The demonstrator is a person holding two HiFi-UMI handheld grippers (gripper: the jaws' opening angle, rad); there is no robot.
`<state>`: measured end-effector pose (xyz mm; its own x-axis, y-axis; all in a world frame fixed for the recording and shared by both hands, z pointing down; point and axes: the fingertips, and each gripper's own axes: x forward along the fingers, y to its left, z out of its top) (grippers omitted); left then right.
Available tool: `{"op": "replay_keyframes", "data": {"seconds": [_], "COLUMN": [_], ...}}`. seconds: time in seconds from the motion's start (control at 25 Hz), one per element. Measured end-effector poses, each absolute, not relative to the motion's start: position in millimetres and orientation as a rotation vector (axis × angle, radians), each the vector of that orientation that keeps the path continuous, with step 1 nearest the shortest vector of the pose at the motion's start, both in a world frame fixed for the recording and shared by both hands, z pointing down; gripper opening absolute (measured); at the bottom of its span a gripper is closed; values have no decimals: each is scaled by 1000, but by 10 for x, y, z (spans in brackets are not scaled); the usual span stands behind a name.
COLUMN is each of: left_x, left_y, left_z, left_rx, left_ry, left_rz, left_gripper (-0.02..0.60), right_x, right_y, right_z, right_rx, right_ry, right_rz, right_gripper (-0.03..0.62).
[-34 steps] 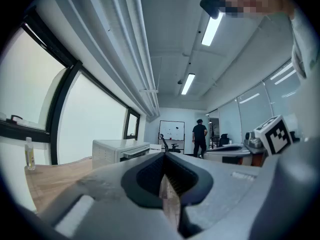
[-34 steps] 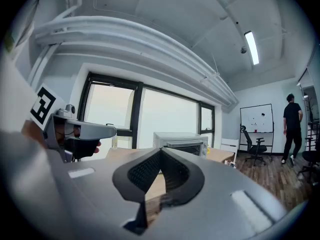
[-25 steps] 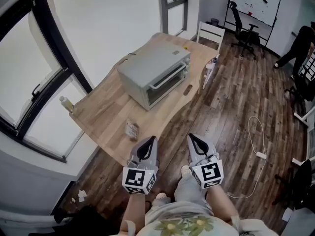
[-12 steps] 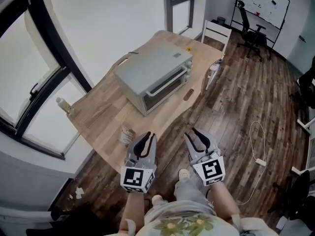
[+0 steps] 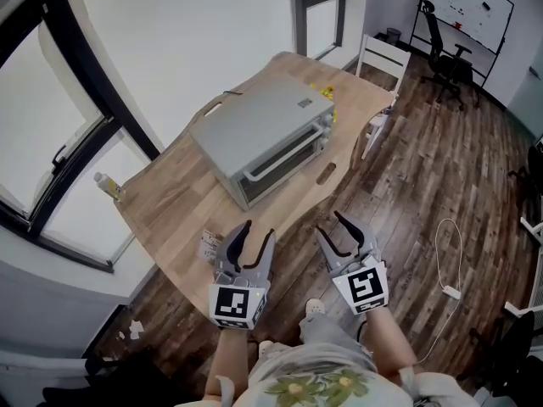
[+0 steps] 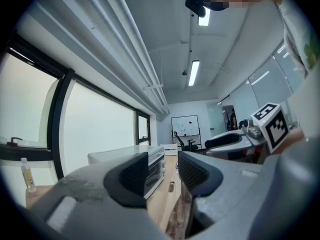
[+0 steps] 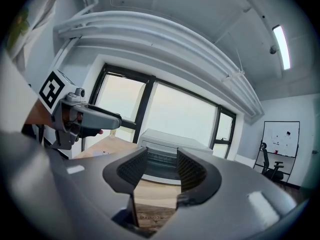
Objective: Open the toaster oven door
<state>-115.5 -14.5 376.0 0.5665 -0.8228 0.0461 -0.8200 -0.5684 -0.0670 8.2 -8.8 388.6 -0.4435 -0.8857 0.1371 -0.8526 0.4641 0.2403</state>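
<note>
The grey toaster oven (image 5: pixel 263 134) stands on the wooden table (image 5: pixel 182 219), its glass door (image 5: pixel 284 153) shut, with a bar handle along the top edge. Both grippers hover at the table's near edge, well short of the oven. My left gripper (image 5: pixel 257 231) is open; its jaws have just been opening and nothing is between them. My right gripper (image 5: pixel 331 225) is likewise open after just opening, and is empty. In the left gripper view the oven (image 6: pixel 154 165) shows beyond the left gripper (image 6: pixel 162 171). In the right gripper view the oven (image 7: pixel 167 145) sits straight ahead of the right gripper (image 7: pixel 161 166).
A small packet (image 5: pixel 210 244) lies on the table by the left gripper, and a dark slot-like mark (image 5: pixel 327 174) in front of the oven. A bottle (image 5: pixel 106 183) stands at the window side. A white chair (image 5: pixel 383 58) is at the far end; a cable (image 5: pixel 450 265) lies on the floor.
Both grippers have moved forward to the table's edge, closer to the oven. Both pairs of jaws, shut a second ago, now stand apart.
</note>
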Motion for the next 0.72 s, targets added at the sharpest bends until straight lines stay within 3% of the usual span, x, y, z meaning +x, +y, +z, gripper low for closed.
{"op": "replay_keyframes", "data": {"seconds": [0.72], "left_x": [-899], "left_y": [-747], "left_z": [3876], "left_rx": [-2585], "left_ry": [1568], "left_rz": [-342], "left_gripper": [238], "right_x": [521], "right_y": [-839], "right_z": [3796], "right_rx": [1293], "right_ry": [-2559], "right_rz": [-292], "right_gripper": [244]}}
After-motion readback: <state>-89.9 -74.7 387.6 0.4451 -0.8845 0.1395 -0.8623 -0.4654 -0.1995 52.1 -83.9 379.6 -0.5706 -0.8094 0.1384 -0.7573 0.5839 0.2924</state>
